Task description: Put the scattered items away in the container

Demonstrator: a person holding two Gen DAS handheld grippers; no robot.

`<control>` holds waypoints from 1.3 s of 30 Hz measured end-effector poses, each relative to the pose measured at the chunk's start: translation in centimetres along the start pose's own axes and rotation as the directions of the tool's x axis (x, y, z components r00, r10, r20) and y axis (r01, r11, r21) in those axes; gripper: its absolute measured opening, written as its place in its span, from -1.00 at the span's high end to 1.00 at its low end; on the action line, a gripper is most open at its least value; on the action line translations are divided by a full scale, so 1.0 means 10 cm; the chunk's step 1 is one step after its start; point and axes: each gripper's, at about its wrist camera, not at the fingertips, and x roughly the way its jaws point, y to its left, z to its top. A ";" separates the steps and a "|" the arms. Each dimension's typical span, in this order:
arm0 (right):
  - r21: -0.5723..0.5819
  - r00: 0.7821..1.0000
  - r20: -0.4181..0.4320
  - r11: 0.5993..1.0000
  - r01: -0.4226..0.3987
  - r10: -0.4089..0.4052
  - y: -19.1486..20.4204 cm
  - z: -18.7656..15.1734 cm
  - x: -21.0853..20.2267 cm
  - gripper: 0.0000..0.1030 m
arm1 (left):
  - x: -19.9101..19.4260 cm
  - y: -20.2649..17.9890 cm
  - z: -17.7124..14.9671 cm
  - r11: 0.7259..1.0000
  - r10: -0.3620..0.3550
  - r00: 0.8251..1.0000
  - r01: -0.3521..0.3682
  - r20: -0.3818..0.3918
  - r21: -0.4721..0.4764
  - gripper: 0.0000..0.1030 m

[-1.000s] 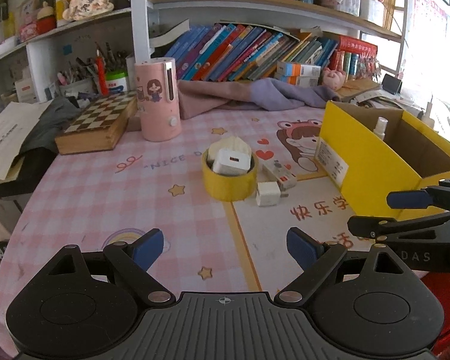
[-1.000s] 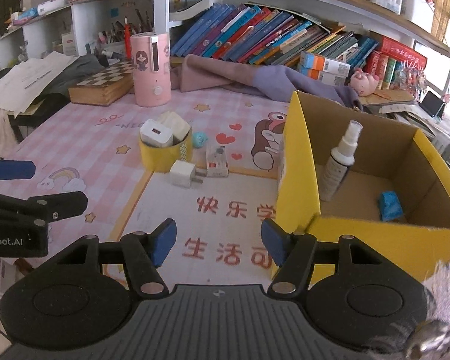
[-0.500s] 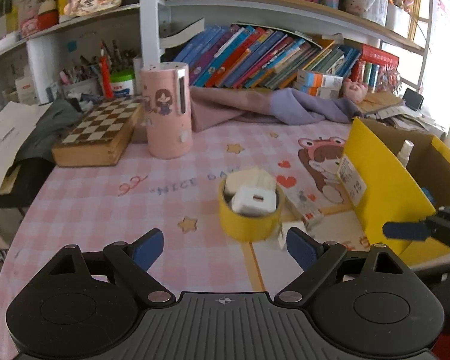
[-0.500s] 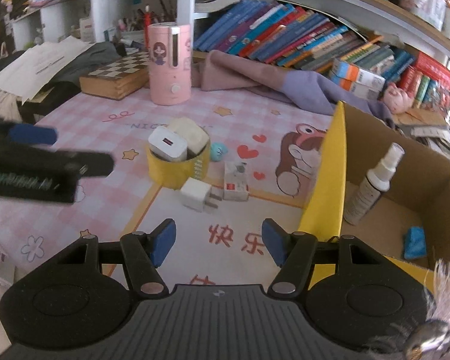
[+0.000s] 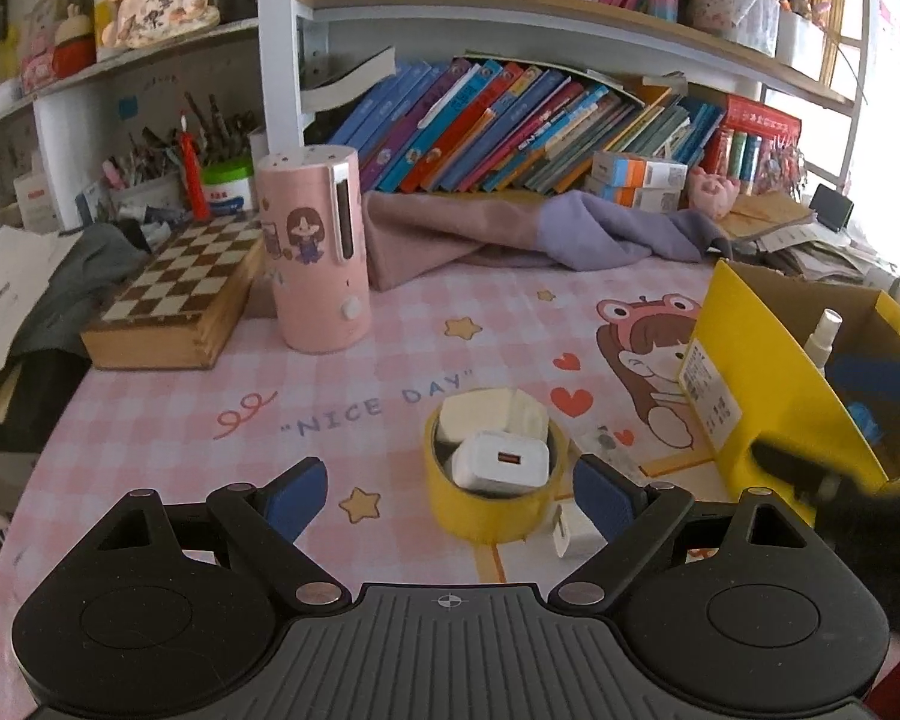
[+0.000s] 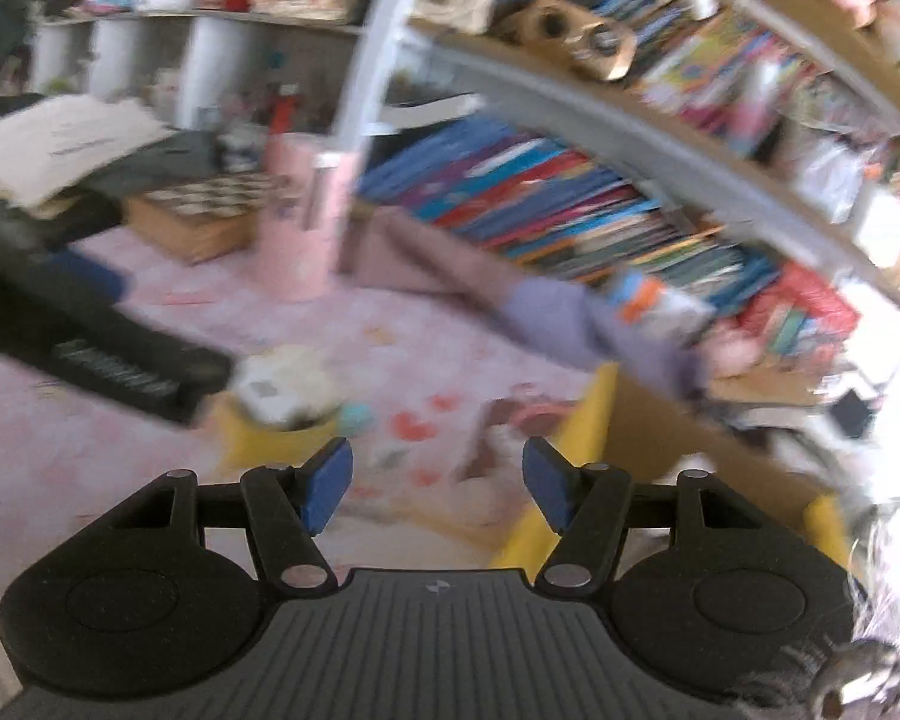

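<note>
My left gripper [image 5: 450, 495], spread and empty, has closed in on the yellow tape roll [image 5: 495, 495] | right gripper [image 6: 432, 489], half-spread and empty, swings blurred beside the yellow cardboard box [image 5: 768, 384] | pickup next, I judge.

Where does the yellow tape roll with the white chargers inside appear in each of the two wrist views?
Left wrist view: the yellow tape roll stands low and right of centre, between the open jaws of the left gripper.
Right wrist view: blurred, it sits left of centre, above the left fingertip of the right gripper.
Shared landmark: the pink cylinder, behind the roll.
</note>
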 end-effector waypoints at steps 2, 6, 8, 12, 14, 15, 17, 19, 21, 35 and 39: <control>0.031 0.998 -0.064 0.999 0.025 -0.023 -0.10 -0.03 0.10 -0.19 | 0.00 -0.01 -0.01 1.000 -0.006 1.000 0.006 -0.004 -0.005 -0.77; 0.070 0.977 -0.212 0.996 0.048 -0.032 -0.28 -0.19 0.29 0.37 | 0.01 -0.05 -0.02 1.000 -0.023 1.000 0.023 -0.003 -0.014 -0.77; 0.131 0.972 -0.235 0.991 0.007 0.024 -0.38 -0.24 0.30 0.61 | 0.02 -0.07 -0.02 0.999 -0.033 0.999 0.033 -0.001 -0.018 -0.77; 0.152 0.969 -0.248 0.988 0.040 -0.001 -0.46 -0.30 0.20 0.78 | 0.08 -0.13 0.01 0.998 -0.062 0.998 0.062 -0.006 -0.016 -0.77; 0.160 0.967 -0.253 0.986 0.040 0.001 -0.46 -0.32 0.16 0.78 | 0.10 -0.18 0.03 0.997 -0.079 0.997 0.079 -0.003 -0.004 -0.77; 0.156 0.967 -0.255 0.987 0.042 -0.001 -0.45 -0.33 0.15 0.78 | 0.12 -0.21 0.03 0.996 -0.087 0.996 0.087 -0.003 0.003 -0.77; 0.146 0.969 -0.246 0.988 0.055 -0.018 -0.43 -0.33 0.13 0.77 | 0.13 -0.24 0.04 0.995 -0.099 0.995 0.099 -0.002 0.017 -0.77; 0.127 0.982 -0.184 0.990 0.067 -0.043 -0.41 -0.26 0.06 0.27 | 0.14 -0.26 0.04 0.994 -0.103 0.995 0.103 -0.001 0.025 -0.77; 0.112 0.995 -0.093 0.993 0.040 -0.030 -0.37 -0.19 -0.04 0.10 | 0.15 -0.25 0.05 0.995 -0.101 0.995 0.101 -0.004 0.022 -0.77; -0.042 0.957 -0.161 0.967 -0.252 0.242 0.19 -0.08 0.45 0.14 | 0.34 -0.01 0.19 0.997 -0.070 0.995 0.071 -0.066 0.014 -0.72; -0.028 0.940 -0.187 0.955 -0.295 0.285 0.30 -0.11 0.66 0.14 | 0.49 -0.18 0.17 0.986 -0.088 0.990 0.102 -0.110 0.130 -0.53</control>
